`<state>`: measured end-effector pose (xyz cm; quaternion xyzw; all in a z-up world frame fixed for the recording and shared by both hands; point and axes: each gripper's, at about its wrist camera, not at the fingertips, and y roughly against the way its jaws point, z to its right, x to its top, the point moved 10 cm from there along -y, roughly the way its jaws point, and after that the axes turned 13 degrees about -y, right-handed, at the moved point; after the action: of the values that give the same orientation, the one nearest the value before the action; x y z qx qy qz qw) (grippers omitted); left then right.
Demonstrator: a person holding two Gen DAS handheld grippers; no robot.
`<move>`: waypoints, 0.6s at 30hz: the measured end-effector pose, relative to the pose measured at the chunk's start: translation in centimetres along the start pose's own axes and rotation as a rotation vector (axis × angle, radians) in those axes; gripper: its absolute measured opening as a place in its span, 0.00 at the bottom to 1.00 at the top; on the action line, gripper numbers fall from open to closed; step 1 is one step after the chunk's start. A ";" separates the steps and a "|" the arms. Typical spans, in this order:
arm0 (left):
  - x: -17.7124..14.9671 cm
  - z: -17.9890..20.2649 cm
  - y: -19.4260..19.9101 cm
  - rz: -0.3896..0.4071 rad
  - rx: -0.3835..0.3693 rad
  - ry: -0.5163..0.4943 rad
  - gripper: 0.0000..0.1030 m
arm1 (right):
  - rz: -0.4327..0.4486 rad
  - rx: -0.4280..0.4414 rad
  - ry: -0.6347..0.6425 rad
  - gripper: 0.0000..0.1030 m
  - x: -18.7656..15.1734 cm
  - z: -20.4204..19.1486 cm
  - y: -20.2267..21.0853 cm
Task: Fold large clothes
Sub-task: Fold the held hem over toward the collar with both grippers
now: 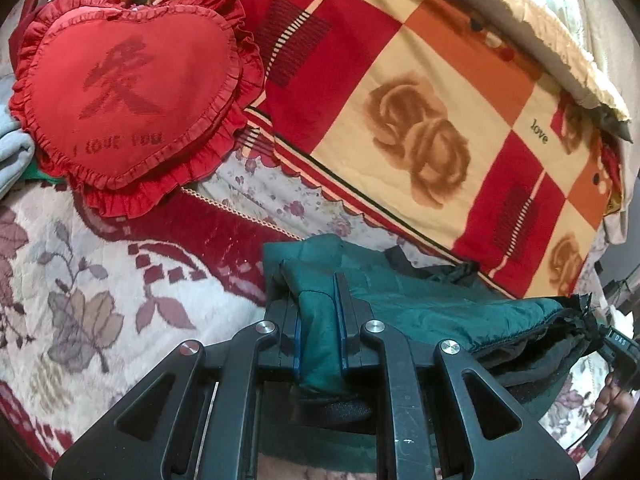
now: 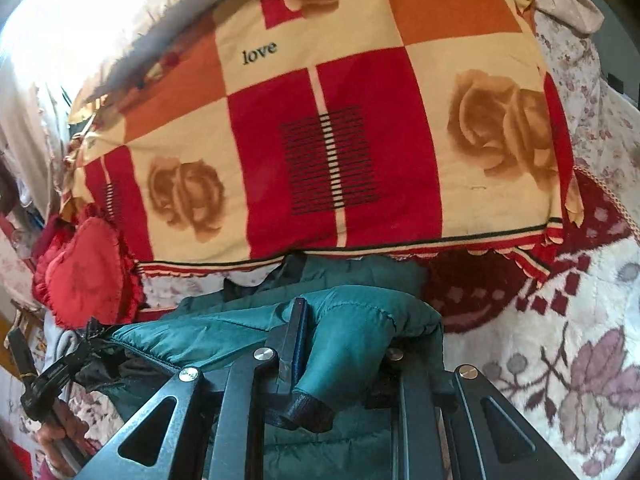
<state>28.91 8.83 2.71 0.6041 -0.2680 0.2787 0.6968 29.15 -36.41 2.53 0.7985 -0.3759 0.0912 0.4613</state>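
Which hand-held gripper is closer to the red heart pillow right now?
Left. The left hand-held gripper, clamping the green jacket, has the heart pillow just ahead-left; the right hand-held gripper sits farther across.

The jacket lies on the bed, in front of the folded quilt. The heart-shaped pillow rests at the quilt's left end.
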 end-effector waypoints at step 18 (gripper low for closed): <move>0.1 -0.7 -7.4 -0.089 0.028 0.034 0.12 | -0.047 -0.075 -0.076 0.18 0.7 2.2 -7.4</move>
<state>34.27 8.71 -2.46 0.6201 -0.2249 0.2613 0.7047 34.27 -36.43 -3.31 0.7922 -0.3774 0.0354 0.4783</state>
